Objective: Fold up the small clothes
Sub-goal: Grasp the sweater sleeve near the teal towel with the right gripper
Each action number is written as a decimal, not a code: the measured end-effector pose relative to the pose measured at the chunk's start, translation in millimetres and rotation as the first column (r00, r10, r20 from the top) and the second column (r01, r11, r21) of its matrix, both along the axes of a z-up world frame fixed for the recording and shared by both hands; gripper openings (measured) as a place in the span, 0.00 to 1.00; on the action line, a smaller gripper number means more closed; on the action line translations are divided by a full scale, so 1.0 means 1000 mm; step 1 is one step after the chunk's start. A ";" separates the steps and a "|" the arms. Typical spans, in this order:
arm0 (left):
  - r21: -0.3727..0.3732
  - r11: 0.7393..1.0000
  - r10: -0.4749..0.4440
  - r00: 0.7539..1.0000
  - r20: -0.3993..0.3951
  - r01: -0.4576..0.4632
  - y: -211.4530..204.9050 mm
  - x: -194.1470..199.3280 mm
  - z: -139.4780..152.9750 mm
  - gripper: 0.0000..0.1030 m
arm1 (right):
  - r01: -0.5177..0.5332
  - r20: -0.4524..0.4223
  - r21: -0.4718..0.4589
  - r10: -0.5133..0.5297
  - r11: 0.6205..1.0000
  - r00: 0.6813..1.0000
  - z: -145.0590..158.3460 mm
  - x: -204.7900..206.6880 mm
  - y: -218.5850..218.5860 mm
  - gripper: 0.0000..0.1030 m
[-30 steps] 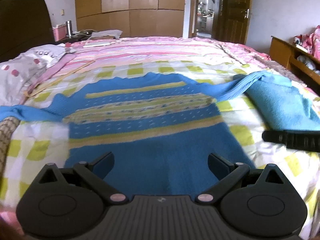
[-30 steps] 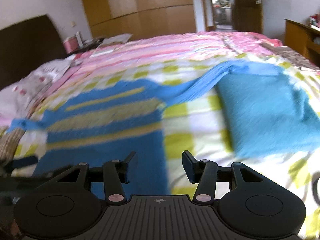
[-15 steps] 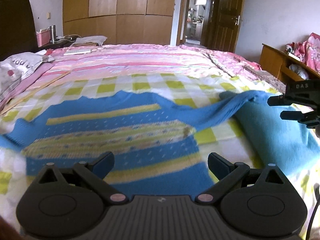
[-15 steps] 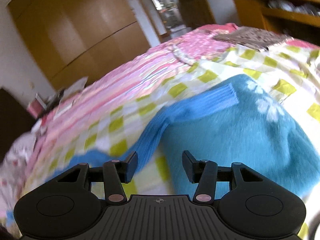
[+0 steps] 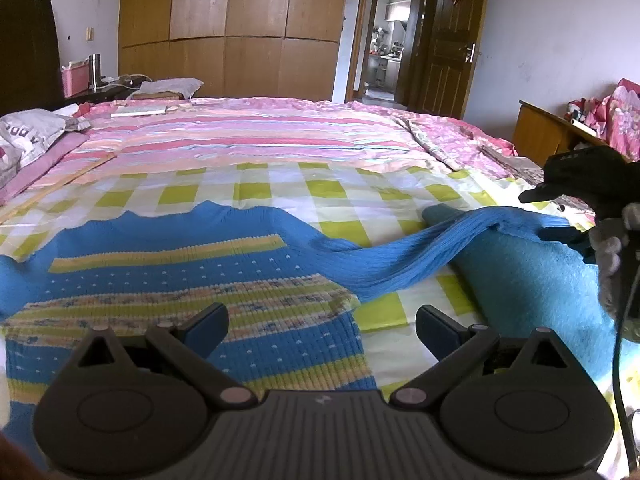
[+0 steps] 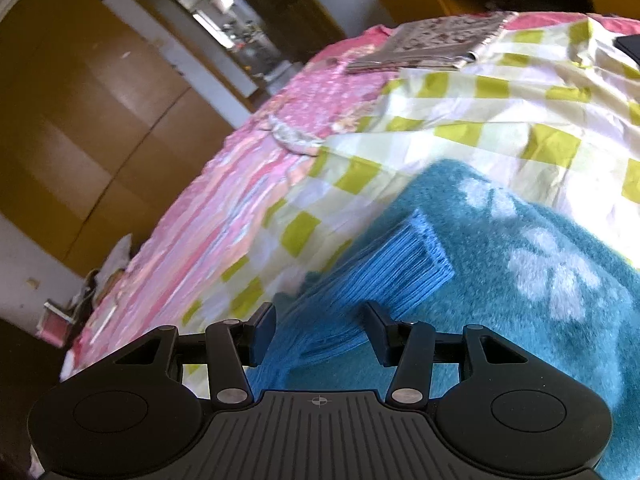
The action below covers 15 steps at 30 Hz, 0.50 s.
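Note:
A blue knitted sweater [image 5: 192, 280] with yellow and patterned stripes lies flat on the checked bed cover. Its right sleeve [image 5: 424, 256] stretches out onto a teal fluffy garment [image 5: 532, 280]. My left gripper [image 5: 322, 322] is open and empty above the sweater's right side. My right gripper [image 6: 320, 330] is open, tilted, with the sleeve's ribbed cuff [image 6: 404, 268] lying between and just beyond its fingers; the teal garment [image 6: 540, 300] with white flower marks lies under it. The right gripper also shows at the right edge of the left wrist view [image 5: 568, 208].
The yellow-green checked cover [image 5: 360, 188] lies over a pink striped quilt [image 5: 256, 136]. A pillow [image 5: 28, 136] is at the left. A wooden wardrobe [image 5: 232, 36], an open door [image 5: 448, 40] and a wooden shelf unit [image 5: 552, 132] stand beyond the bed.
My right gripper swung right and tilted, closing in on the sleeve cuff over the teal garment. My left gripper shifted right toward the sweater's right shoulder. Both stayed open.

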<state>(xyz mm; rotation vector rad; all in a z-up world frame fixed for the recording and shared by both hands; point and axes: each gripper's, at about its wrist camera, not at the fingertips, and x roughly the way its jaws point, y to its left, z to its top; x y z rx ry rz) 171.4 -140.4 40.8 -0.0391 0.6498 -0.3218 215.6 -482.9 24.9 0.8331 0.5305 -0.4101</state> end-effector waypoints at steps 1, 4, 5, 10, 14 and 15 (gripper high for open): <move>-0.001 1.000 0.001 1.000 -0.003 -0.001 0.000 0.000 -0.001 1.00 | 0.009 -0.002 0.005 -0.009 1.000 1.000 -0.001 0.001 -0.001 0.45; 0.001 1.000 0.003 1.000 -0.011 -0.003 0.003 -0.001 -0.004 1.00 | 0.028 -0.006 -0.004 -0.029 1.000 1.000 -0.001 0.006 -0.003 0.22; 0.000 1.000 0.005 1.000 -0.015 -0.005 0.005 -0.001 -0.005 1.00 | 0.028 -0.013 -0.009 -0.028 1.000 1.000 -0.001 0.007 -0.004 0.13; -0.009 1.000 0.017 1.000 -0.019 -0.018 0.018 -0.005 -0.007 1.00 | -0.006 0.001 -0.046 0.006 0.999 1.000 0.007 0.007 0.003 0.03; -0.023 0.999 0.041 0.999 -0.019 -0.041 0.035 -0.009 -0.006 1.00 | -0.061 0.070 -0.109 0.069 0.992 0.995 0.028 0.002 0.022 0.02; -0.027 0.998 0.048 0.999 -0.018 -0.048 0.040 -0.010 -0.006 1.00 | -0.079 0.089 -0.124 0.090 0.989 0.992 0.034 0.002 0.028 0.02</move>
